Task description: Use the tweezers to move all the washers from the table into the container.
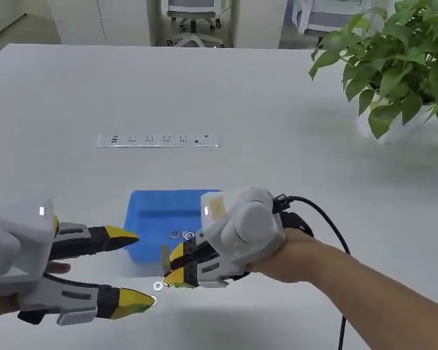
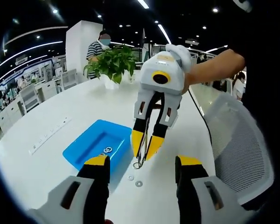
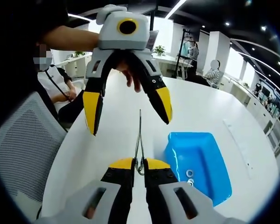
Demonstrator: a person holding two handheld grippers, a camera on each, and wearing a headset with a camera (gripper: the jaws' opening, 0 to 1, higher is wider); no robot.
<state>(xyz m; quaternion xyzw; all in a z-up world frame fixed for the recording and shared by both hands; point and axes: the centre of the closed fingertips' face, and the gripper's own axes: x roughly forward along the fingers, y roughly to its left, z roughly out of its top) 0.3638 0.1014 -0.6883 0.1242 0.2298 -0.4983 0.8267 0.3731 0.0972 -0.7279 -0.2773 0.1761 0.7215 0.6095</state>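
**Tweezers [image 3: 140,135] pinched in right gripper [image 3: 139,163], tip by loose washers [image 2: 139,184] beside container [image 2: 84,149]**

Head view: the left gripper [image 1: 135,267] is seen at lower left, jaws spread wide with nothing between them. The right gripper is held at centre by a hand [image 1: 292,255], jaws closed on the tweezers. One washer [image 1: 158,286] is seen on the table [image 1: 277,109] just beside the right gripper's tips, near the front of the blue container. Two more washers are seen inside the container, by its front wall. A power strip [image 1: 158,140] lies beyond the container, and a plant [image 1: 394,65] stands at far right.

Left gripper view: own jaws are spread, with bare table between them. The right gripper is seen opposite, tweezers pointing down between its yellow tips. Whether the tweezer tip touches the table cannot be told. Two washers lie on the table just beyond that tip, between it and the left jaws. One washer is seen in the container.

Right gripper view: own jaws are pressed onto the tweezers, which run straight forward. The container lies to their right, two washers inside. The left gripper is seen opposite, jaws apart.
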